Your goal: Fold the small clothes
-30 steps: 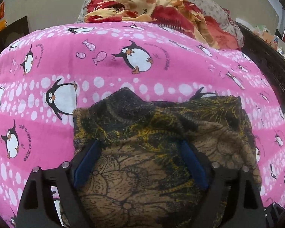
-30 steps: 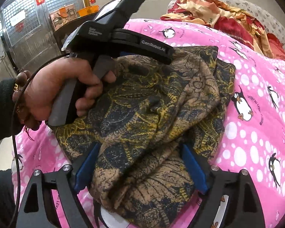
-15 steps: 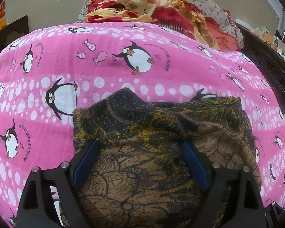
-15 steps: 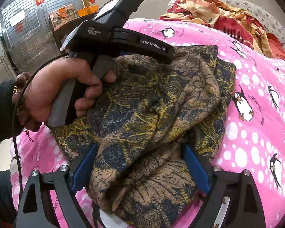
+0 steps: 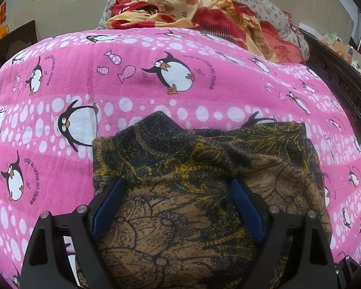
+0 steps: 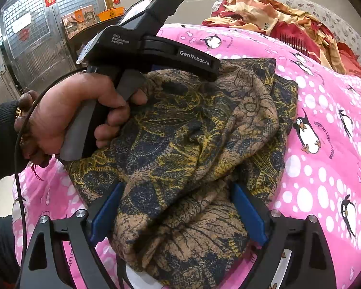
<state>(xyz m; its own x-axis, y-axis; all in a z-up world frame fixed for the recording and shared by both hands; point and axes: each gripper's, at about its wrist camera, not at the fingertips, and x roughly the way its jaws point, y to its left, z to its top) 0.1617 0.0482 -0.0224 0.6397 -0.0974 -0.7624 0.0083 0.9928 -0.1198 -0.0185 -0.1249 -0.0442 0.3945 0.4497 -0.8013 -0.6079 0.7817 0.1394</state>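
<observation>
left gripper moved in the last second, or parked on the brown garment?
No. In the left wrist view the brown patterned garment between the left gripper fingers keeps its place against the penguin print on the pink sheet.

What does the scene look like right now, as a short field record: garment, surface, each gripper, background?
garment: brown, black and yellow floral patterned cloth, bunched, partly folded
surface: pink penguin-print bedsheet
left gripper: open, fingers astride the cloth
right gripper: open, fingers astride the cloth
background: red and orange floral blanket, heaped
</observation>
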